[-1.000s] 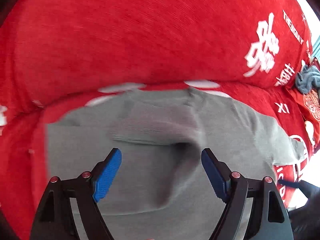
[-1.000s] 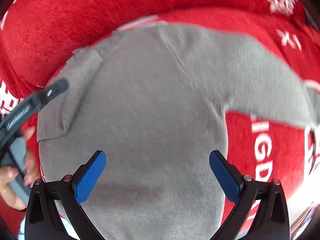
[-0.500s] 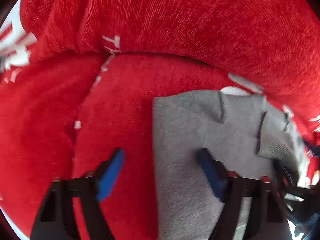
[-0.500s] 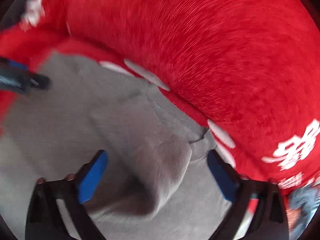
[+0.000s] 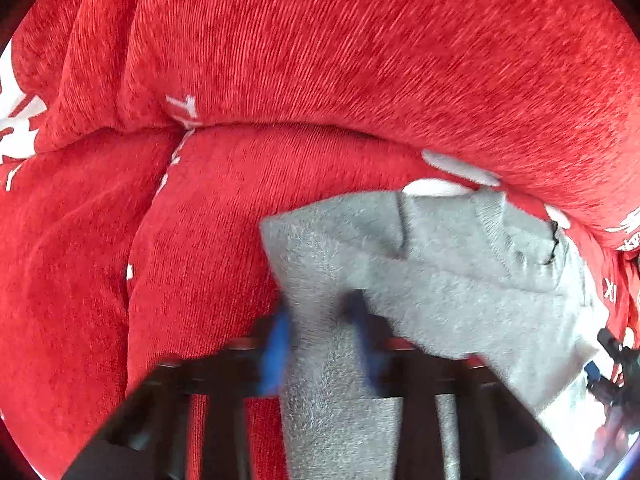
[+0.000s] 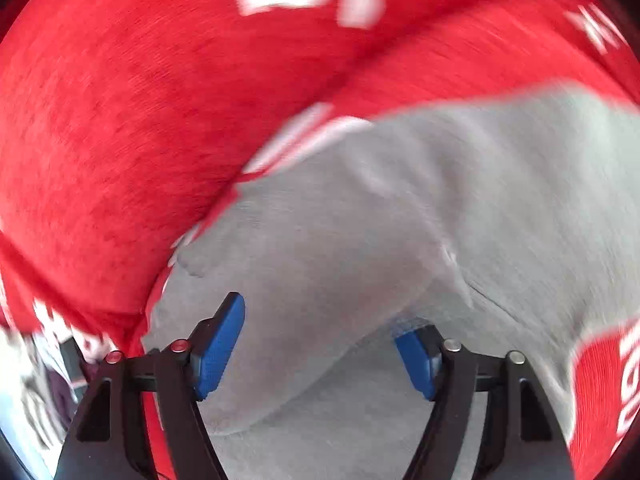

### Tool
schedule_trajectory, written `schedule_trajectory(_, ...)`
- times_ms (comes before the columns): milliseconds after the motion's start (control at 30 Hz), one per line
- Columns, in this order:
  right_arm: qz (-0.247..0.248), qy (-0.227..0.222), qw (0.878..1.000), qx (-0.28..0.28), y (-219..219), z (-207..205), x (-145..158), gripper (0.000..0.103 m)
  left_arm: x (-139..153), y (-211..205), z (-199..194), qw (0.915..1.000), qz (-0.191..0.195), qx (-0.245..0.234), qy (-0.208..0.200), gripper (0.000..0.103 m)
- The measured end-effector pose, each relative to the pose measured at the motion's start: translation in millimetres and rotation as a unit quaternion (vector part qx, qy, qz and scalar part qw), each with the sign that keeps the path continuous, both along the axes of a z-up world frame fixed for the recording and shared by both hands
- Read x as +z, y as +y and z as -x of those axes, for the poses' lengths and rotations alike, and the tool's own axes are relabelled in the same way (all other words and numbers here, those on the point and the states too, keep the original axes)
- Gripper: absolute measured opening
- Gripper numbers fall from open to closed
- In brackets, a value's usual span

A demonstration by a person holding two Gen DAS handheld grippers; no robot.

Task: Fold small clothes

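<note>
Presently, a sofa with a red plush cover (image 5: 360, 60) printed with white characters carries the work. On its seat, against the back cushion, lies 1 grey knit garment (image 5: 460, 280), partly folded, with a flap lying over its body.

Left tongs (image 5: 320, 344): jaws closing, narrow, with the garment's left edge bunched between the blue pads; contact looks made, though blur softens it. Right tongs (image 6: 320, 344): jaws opening, wide, poised over the grey fabric with a fold of it between them, unpinched.

Step in hand, as judged: gripping the left side for a fold. Next move calls for carrying that edge across the body.
</note>
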State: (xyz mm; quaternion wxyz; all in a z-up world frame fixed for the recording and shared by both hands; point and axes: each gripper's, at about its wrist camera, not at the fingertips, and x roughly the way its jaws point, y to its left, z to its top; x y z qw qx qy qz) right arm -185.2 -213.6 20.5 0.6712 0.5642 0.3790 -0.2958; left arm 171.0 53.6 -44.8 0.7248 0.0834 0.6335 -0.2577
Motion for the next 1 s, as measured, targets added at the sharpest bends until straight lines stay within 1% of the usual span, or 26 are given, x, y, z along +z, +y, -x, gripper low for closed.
schedule_trajectory(100,-0.009,0.008,1.000,-0.010,-1.2,1.2,5.1,0.077,11.0,0.7,-0.5,0.9999,0.006,0.001,-0.014,0.017)
schedule_trajectory(133,-0.013,0.013,1.000,-0.015,-3.1,-0.6,4.8,0.074,16.5,2.1,-5.8,0.9998,0.012,0.002,-0.018,0.016)
schedule_trajectory(167,-0.016,0.025,0.999,-0.013,-6.5,-5.1,6.3,0.048,21.0,3.2,-10.4,0.9997,0.016,0.004,-0.021,0.015)
schedule_trajectory(200,-0.015,0.030,0.999,-0.007,-6.2,-20.8,1.9,0.007,23.5,6.7,-12.3,0.9995,0.018,0.006,-0.024,0.011)
schedule_trajectory(233,-0.008,0.030,1.000,0.001,-6.3,-21.8,3.8,0.008,25.2,11.4,-14.3,0.9995,0.018,0.009,-0.024,0.009)
schedule_trajectory(267,0.004,0.012,1.000,0.013,-4.5,-20.8,9.6,0.008,24.8,15.4,-18.1,0.9994,0.024,0.012,-0.020,0.009)
schedule_trajectory(300,0.012,-0.004,1.000,0.023,-9.1,-21.7,6.3,0.008,24.0,20.1,-22.6,0.9992,0.033,0.018,-0.014,0.009)
schedule_trajectory(333,0.018,-0.017,0.999,0.031,-7.8,-31.1,12.3,0.008,22.9,21.6,-26.0,0.9993,0.031,0.018,-0.013,0.009)
schedule_trajectory(367,0.021,-0.016,0.999,0.036,-8.1,-32.6,15.7,0.008,20.5,23.3,-26.5,0.9994,0.028,0.016,-0.014,0.009)
schedule_trajectory(400,0.023,-0.006,0.999,0.035,-8.2,-29.9,13.3,0.008,20.0,23.6,-26.7,0.9995,0.025,0.012,-0.018,0.009)
schedule_trajectory(467,0.020,0.041,0.999,0.020,-8.6,-15.2,2.3,0.008,18.9,22.8,-25.3,0.9995,0.022,0.010,-0.020,0.009)
schedule_trajectory(500,0.012,0.061,0.998,0.011,-8.8,-4.8,-2.8,0.008,12.7,29.0,-28.7,0.9994,0.024,0.011,-0.021,0.009)
schedule_trajectory(533,0.002,0.066,0.998,-0.005,-7.8,11.1,-7.3,0.008,12.8,32.5,-28.1,0.9993,0.023,0.013,-0.026,0.009)
schedule_trajectory(567,0.003,0.055,0.998,-0.018,-7.1,19.6,-8.0,0.008,12.1,37.6,-28.0,0.9992,0.023,0.015,-0.029,0.009)
schedule_trajectory(600,0.008,0.064,0.998,-0.026,-5.6,27.0,-4.3,0.010,14.9,42.3,-28.2,0.9991,0.022,0.019,-0.032,0.010)
schedule_trajectory(667,0.017,0.087,0.995,-0.038,-1.0,39.4,4.4,0.016,17.3,51.5,-29.1,0.9991,0.017,0.023,-0.031,0.010)
schedule_trajectory(733,0.005,0.091,0.995,-0.049,4.6,48.2,13.6,0.019,20.9,59.0,-27.6,0.9991,0.002,0.023,-0.035,0.010)
schedule_trajectory(800,-0.029,0.059,0.997,-0.043,16.1,42.6,14.0,0.021,24.1,62.0,-22.5,0.9989,-0.008,0.020,-0.041,0.010)
schedule_trajectory(867,-0.067,0.019,0.997,-0.012,38.5,29.4,15.5,0.021,29.7,68.5,-16.3,0.9986,-0.018,0.015,-0.047,0.010)
schedule_trajectory(900,-0.085,0.002,0.996,0.006,47.9,17.4,15.3,0.028,31.2,70.5,-13.5,0.9983,-0.025,0.012,-0.051,0.010)
schedule_trajectory(933,-0.103,-0.013,0.994,0.026,63.6,0.8,11.7,0.039,32.7,73.9,-10.5,0.9978,-0.034,0.009,-0.056,0.010)
schedule_trajectory(1000,-0.145,-0.045,0.986,0.065,97.9,-26.0,5.7,0.046,35.0,81.8,-5.0,0.9974,-0.039,0.007,-0.060,0.010)
